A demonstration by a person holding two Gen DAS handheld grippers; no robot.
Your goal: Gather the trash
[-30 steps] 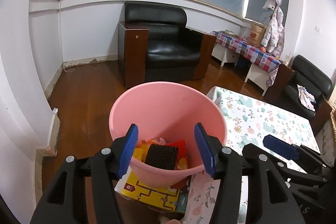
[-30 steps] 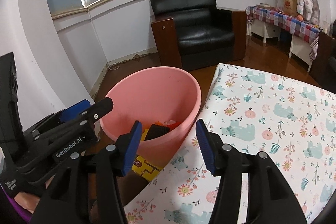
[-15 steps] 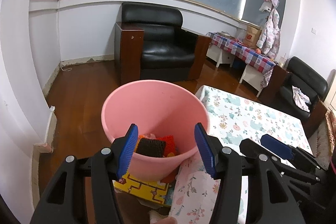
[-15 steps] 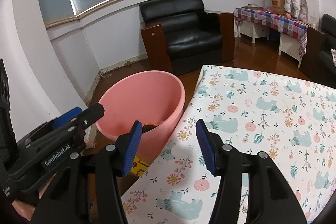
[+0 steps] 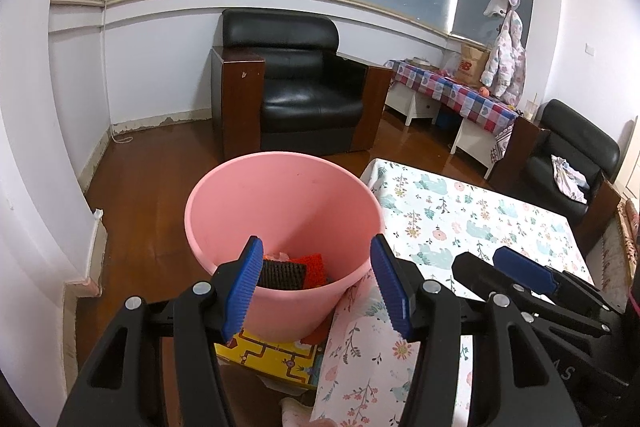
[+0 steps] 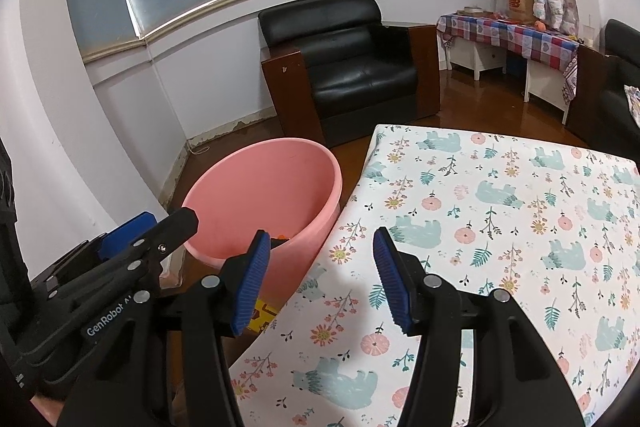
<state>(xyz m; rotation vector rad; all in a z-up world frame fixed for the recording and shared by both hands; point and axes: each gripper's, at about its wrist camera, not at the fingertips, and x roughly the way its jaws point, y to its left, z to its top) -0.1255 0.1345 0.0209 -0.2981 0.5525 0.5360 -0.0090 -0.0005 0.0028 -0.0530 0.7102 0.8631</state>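
At the left, the left gripper has its blue pads wide apart and holds nothing; compared with one second ago it has drawn back, so the pink bucket now looks smaller and lies a little farther from it. The bucket stands on the wooden floor, on top of a yellow printed board, just beside the edge of the worktop. Inside it lies the collected trash: a dark woven pad and a red pad next to it, with some pale scraps behind them. More to the right, the right gripper is also spread open and empty, and it has turned from the bucket toward the worktop, which is covered by a cloth with bears and flowers. No loose trash shows on the visible part of the cloth. This suggests that the trash is already in the bucket and the task is near its end.
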